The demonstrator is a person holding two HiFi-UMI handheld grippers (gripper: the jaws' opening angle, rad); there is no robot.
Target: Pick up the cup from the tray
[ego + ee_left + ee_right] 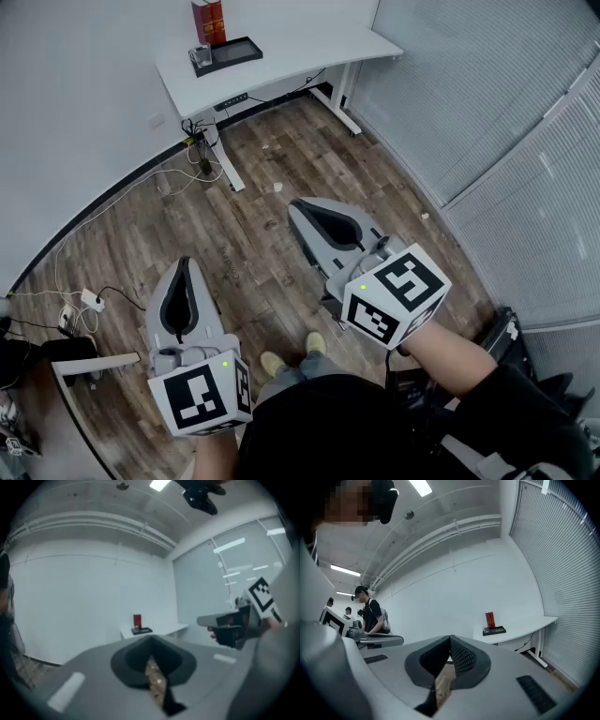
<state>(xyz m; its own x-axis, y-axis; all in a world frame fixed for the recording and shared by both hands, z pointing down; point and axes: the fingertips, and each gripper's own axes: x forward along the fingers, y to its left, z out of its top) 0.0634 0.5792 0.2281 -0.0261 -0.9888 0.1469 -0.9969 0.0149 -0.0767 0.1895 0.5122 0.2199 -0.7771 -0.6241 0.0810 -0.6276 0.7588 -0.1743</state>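
Across the wooden floor point(272, 234), a wide open stretch is seen in the head view between the two grippers and the white desk point(309, 47), which stands well apart from them against the far wall. The black tray point(230, 51) is set near the desk's left end, close to its front edge, and the clear cup point(200, 56) stands in the tray's left end, with a red box point(208, 21) upright just behind it. To the right, the room is bounded by a wall of blinds point(525, 141).

The left gripper point(184, 264) and the right gripper point(298, 204) are both held out over the floor with their jaws clenched together and nothing between them; in each gripper view only a sliver of floor shows behind the meeting tips.

Only the head view shows the cup plainly. In the left gripper view the tray point(141, 630) and red box point(137, 620) are made out, but the cup is too small to tell. Only the right gripper view shows people point(370, 613) standing off to the left.

Cables point(141, 192) and a power strip point(91, 300) lie on the floor to the left, and the desk's legs point(337, 103) stand under it.
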